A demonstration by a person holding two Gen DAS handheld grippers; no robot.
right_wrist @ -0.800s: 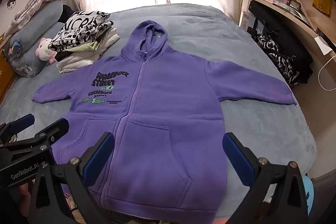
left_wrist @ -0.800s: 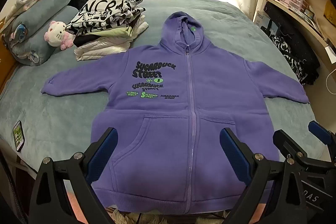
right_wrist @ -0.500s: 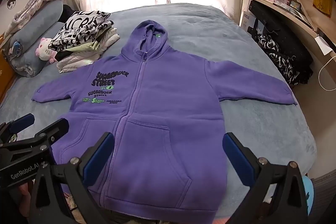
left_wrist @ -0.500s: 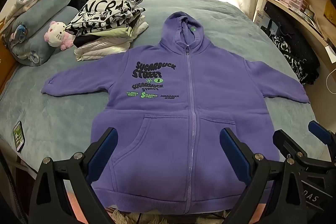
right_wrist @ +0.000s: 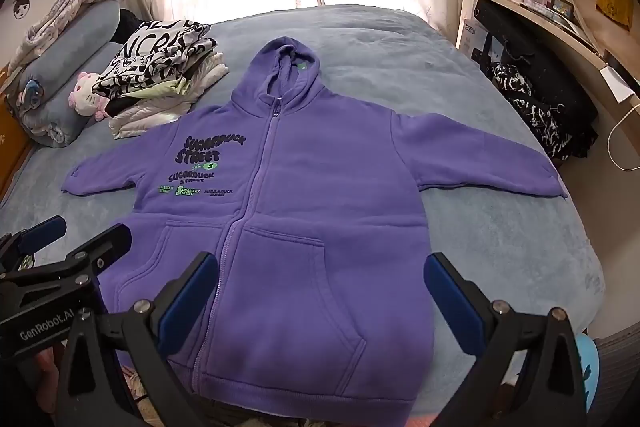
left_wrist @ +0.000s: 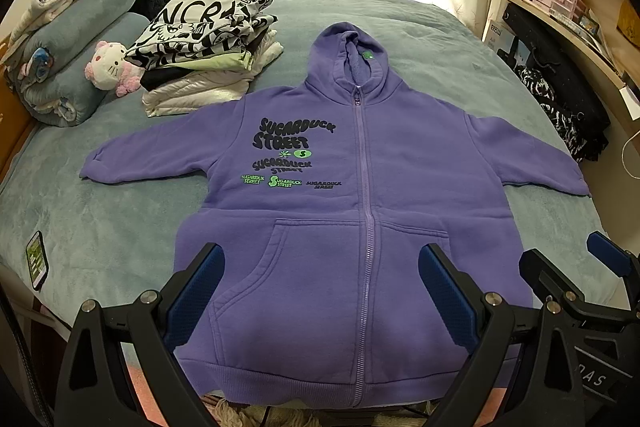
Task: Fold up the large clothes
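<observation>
A purple zip hoodie [left_wrist: 360, 219] with "Sugarduck Street" print lies flat and face up on the blue-grey bed, sleeves spread to both sides, hood pointing away from me; it also shows in the right wrist view [right_wrist: 288, 211]. My left gripper [left_wrist: 320, 291] is open and empty, held above the hoodie's lower hem. My right gripper [right_wrist: 320, 295] is open and empty, above the hem on the right side. The right gripper shows at the edge of the left wrist view [left_wrist: 568, 279], and the left gripper shows in the right wrist view [right_wrist: 76, 239].
A stack of folded clothes [left_wrist: 204, 55] sits at the bed's back left, beside a plush toy [left_wrist: 108, 67] and rolled blankets [left_wrist: 68, 39]. A phone [left_wrist: 37, 259] lies at the bed's left edge. Shelves and a black bag [left_wrist: 560, 99] stand on the right.
</observation>
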